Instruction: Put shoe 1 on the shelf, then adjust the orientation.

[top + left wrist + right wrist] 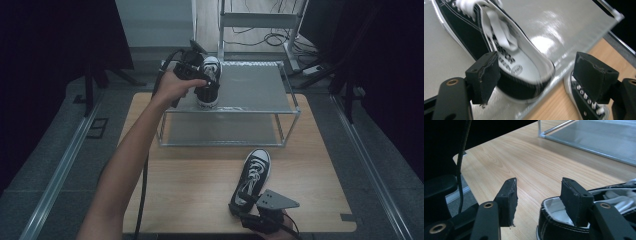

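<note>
Resting toe-away on the rack's top shelf [250, 85], the first sneaker [208, 82] lies between the spread left gripper [534, 75], while the right gripper [537, 200], half-spread, straddles the table sneaker's [252, 177] heel wall.

Blurred dark lettering, perhaps a brand, marks the sneaker's insole [511, 60]; unreadable.

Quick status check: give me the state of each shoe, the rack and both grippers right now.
Shoe on rack: upright on the top shelf, laced.
Shoe on table: upright on the wood, laced, heel toward the person.
Rack: standing on the table, lower shelf bare.
Left gripper: open, jaws astride the racked shoe's heel, pads not pressing.
Right gripper: open, one jaw inside the table shoe's heel opening.
</note>
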### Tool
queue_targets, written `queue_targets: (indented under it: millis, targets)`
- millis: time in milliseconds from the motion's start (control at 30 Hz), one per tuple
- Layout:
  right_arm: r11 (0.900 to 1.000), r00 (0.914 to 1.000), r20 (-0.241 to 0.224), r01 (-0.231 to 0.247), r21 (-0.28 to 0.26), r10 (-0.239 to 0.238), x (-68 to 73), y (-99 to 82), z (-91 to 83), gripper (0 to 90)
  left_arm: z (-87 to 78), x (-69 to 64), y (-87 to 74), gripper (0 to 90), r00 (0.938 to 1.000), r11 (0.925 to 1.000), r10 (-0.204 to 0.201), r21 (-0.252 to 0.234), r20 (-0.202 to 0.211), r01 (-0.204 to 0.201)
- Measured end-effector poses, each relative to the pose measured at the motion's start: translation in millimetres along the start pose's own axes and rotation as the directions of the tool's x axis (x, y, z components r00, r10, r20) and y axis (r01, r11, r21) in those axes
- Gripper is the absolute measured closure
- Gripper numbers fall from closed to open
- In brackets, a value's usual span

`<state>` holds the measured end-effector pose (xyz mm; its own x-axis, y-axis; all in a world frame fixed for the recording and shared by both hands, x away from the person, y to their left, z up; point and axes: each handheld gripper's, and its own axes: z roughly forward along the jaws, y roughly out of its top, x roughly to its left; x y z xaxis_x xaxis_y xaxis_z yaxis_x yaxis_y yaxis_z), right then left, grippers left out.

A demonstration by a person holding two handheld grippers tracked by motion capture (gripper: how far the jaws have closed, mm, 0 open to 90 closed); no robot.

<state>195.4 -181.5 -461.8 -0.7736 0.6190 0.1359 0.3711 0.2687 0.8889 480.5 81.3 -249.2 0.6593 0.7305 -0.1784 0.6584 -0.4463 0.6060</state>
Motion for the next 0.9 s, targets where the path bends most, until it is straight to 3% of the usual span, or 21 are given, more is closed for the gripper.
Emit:
queue_targets:
  millis: [133,267,567,767,900]
  targets:
    - [0.9999,0.9998,-0.018,0.003,0.012,-0.003,4.2,-0.9,3.5,49.4,-15.6,-4.6,-20.3,22.8,0.999,0.9981,0.042,-0.045,0.013,-0.041]
    - [0.9999,0.9996,-0.026,0.005,0.015,-0.005,6.0,-1.2,5.3,51.2,-21.1,-8.7,-33.4,22.6,0.9975,0.9959,0.067,-0.063,0.023,-0.065]
    - [0.9992,0.9984,-0.045,0.035,0.02,-0.034,15.8,-4.4,12.2,70.2,-21.8,-10.8,-62.1,22.7,0.9928,0.9927,0.11,-0.055,0.047,-0.107]
    - [0.9971,0.9965,-0.057,0.064,0.04,-0.062,27.9,-8.1,21.2,88.9,-22.4,-15.1,-84.3,23.1,0.9897,0.9891,0.131,-0.076,0.058,-0.126]
    - [0.9952,0.9978,-0.041,0.056,0.08,-0.052,32.4,-12.5,30.7,90.0,-19.3,-16.9,-100.1,23.2,0.9893,0.9894,0.129,-0.076,0.069,-0.123]
